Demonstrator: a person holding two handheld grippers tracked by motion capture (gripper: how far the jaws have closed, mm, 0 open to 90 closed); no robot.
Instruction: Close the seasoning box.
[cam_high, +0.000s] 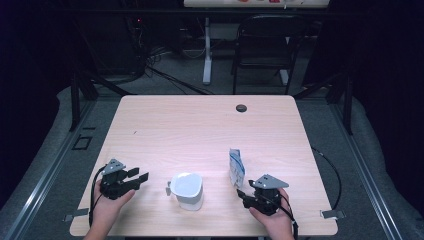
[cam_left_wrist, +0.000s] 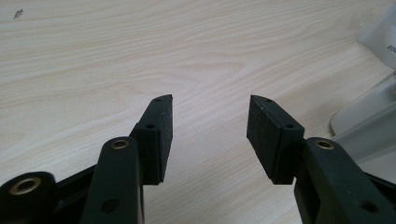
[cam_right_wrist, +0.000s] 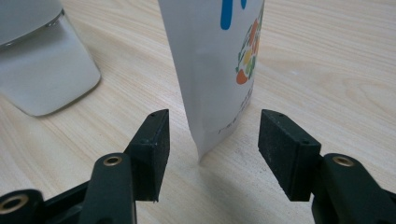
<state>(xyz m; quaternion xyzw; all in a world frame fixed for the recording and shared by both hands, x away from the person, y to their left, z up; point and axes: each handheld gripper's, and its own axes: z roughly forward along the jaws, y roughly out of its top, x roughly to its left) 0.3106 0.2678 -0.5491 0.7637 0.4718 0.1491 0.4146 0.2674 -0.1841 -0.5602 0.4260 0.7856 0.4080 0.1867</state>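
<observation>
My right gripper (cam_right_wrist: 212, 154) has its fingers spread, with the bag (cam_right_wrist: 215, 60) standing just ahead between them, not touching. My left gripper (cam_left_wrist: 210, 135) is spread over bare table (cam_left_wrist: 140, 46), the jug (cam_left_wrist: 369, 121) beside it.

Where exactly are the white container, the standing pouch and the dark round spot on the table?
white container (cam_high: 188, 187), high view, on its open top.
standing pouch (cam_high: 236, 167), high view, on its printed front.
dark round spot (cam_high: 241, 107), high view, on its middle.

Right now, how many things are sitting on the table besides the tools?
2: a white jug near the front edge, between the hands, and a standing pouch to its right, just ahead of the right tool.
</observation>
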